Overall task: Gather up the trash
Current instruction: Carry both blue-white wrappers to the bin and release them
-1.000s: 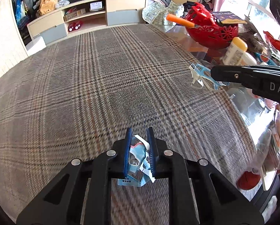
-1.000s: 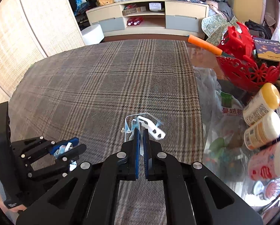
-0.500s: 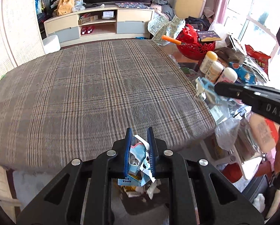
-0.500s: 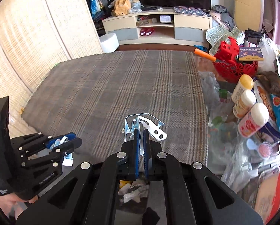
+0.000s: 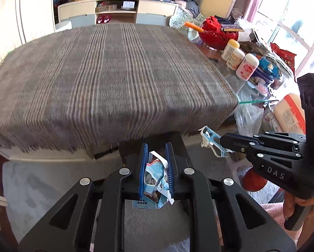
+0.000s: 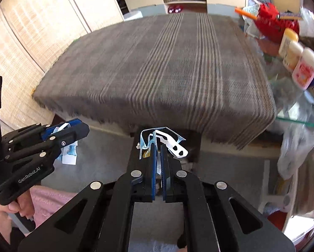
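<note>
Left gripper (image 5: 155,157) clamped on a crumpled blue-and-white wrapper (image 5: 154,172), right gripper (image 6: 158,147) pinched tight on clear plastic packaging (image 6: 167,139), both held off the table's near edge, plaid tablecloth (image 5: 106,73) beyond, bottles (image 5: 239,59) and red basket (image 5: 216,36) farther right.

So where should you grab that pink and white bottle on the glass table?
Probably the pink and white bottle is best gripped around its round middle, below the cap, coming from its open right side. It stands upright, and a yellowish bottle crowds its left.
</note>
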Available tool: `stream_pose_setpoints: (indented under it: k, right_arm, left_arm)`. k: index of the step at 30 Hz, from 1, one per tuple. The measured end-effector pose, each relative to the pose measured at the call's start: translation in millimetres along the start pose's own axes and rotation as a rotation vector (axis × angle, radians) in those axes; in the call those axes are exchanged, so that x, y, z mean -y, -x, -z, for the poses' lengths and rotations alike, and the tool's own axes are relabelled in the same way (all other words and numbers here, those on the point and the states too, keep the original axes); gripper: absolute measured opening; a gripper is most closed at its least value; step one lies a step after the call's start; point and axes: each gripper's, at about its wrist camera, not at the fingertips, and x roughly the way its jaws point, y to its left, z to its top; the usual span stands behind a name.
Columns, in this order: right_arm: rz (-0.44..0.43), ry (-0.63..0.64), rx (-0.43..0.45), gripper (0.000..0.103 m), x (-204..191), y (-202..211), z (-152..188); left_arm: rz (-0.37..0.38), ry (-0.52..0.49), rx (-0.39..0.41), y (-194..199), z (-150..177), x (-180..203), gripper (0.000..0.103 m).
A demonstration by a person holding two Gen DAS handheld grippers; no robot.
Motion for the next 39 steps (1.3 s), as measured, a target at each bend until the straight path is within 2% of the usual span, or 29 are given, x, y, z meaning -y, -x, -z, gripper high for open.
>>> stream_pose_setpoints:
  k: [4, 9, 16, 22, 23, 27, 29, 30, 31, 32, 33, 35, 36, 37, 39]
  right_arm:
    - [-0.020, -0.015, -0.049, 0.006, 6, -33, 21]
    - [-0.036, -0.020, -0.088, 0.006, 16, -72, 39]
    - [-0.021, -0.011, -0.096, 0.006, 24, -99, 42]
    - [-0.036, -0.011, -0.152, 0.006, 25, -121, 48]
    - [-0.040, -0.012, -0.157, 0.007, 25, -123, 49]
    - [-0.042, -0.020, -0.181, 0.009, 28, -133, 51]
    - [-0.034, -0.022, -0.189, 0.011, 30, -136, 52]
    - [-0.027, -0.020, -0.196, 0.016, 30, -137, 53]
    - [-0.025, -0.022, -0.203, 0.034, 30, -139, 54]
    - [-0.022, -0.024, -0.203, 0.046, 30, -140, 54]
    - [-0.018, -0.025, -0.195, 0.064, 30, -139, 55]
    - [0.001, -0.015, -0.169, 0.067, 29, -134, 56]
    - [0.004, -0.005, -0.167, 0.071, 28, -132, 56]
    - [0.010, 0.009, -0.169, 0.080, 26, -130, 56]
    - [0.036, 0.037, -0.163, 0.092, 24, -126, 56]
  left_arm:
    - [0.018, 0.007, -0.018, -23, 19, -9, 0.016]
    - [0.070, 0.018, -0.078, -66, 33, -20, 0.016]
    - [0.088, 0.031, -0.153, -108, 31, -18, 0.016]
    - [0.084, 0.040, -0.211, -134, 33, -14, 0.016]
    - [0.083, 0.043, -0.215, -136, 33, -14, 0.017]
    - [0.079, 0.056, -0.207, -139, 32, -16, 0.032]
    - [0.070, 0.052, -0.198, -139, 30, -16, 0.036]
    - [0.069, 0.055, -0.194, -138, 29, -17, 0.040]
    - [0.069, 0.058, -0.190, -137, 28, -17, 0.046]
    - [0.071, 0.062, -0.184, -136, 27, -18, 0.048]
    - [0.071, 0.063, -0.178, -135, 26, -19, 0.049]
    - [0.071, 0.067, -0.169, -133, 24, -20, 0.050]
    - [0.070, 0.072, -0.162, -131, 23, -21, 0.055]
    - [0.065, 0.074, -0.152, -128, 22, -21, 0.064]
    - [0.052, 0.069, -0.109, -116, 18, -21, 0.073]
